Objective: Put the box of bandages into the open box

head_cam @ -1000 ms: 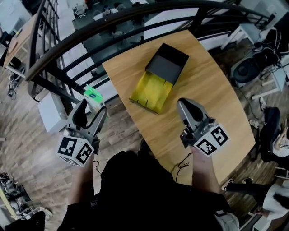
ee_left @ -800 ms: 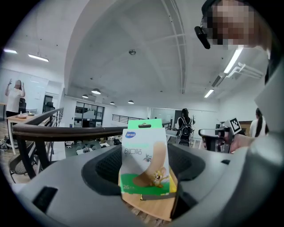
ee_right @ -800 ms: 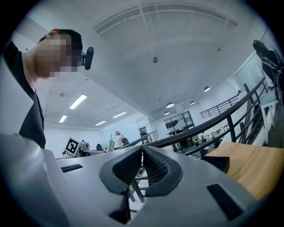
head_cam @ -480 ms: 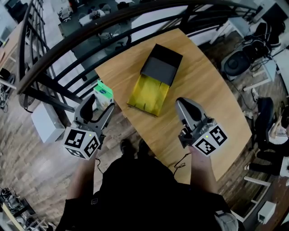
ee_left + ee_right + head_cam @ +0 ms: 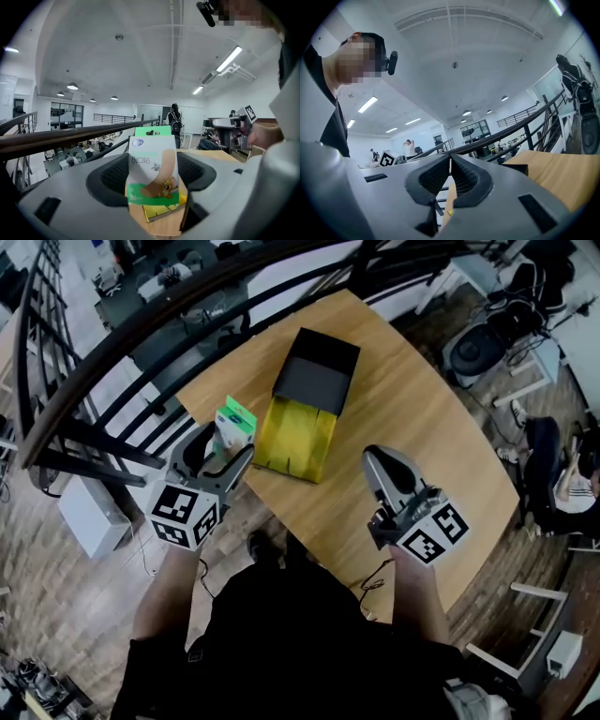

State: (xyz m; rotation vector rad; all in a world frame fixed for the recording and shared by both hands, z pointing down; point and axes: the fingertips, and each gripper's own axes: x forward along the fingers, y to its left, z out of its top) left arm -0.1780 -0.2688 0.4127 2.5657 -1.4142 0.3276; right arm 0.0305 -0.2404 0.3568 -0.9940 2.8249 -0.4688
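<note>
A white and green box of bandages (image 5: 234, 421) is clamped upright in my left gripper (image 5: 221, 448), at the table's left edge. It is just left of the open box's yellow tray (image 5: 295, 435). The open box's black lid (image 5: 317, 377) lies behind the tray. In the left gripper view the box of bandages (image 5: 153, 171) fills the gap between the jaws, and the yellow tray (image 5: 161, 212) shows below it. My right gripper (image 5: 382, 463) hovers over the table's near part, jaws shut with nothing between them. The right gripper (image 5: 450, 172) points at the railing.
The wooden table (image 5: 422, 427) is rounded and stands against a black railing (image 5: 141, 320). Beyond the railing is a drop to a lower floor. A person (image 5: 572, 484) sits at the far right, with chairs and bags nearby. Wooden floor lies to the left.
My left gripper has carried the box of bandages rightward from over the floor to the table's left edge, beside the yellow tray. The right gripper has barely moved.
</note>
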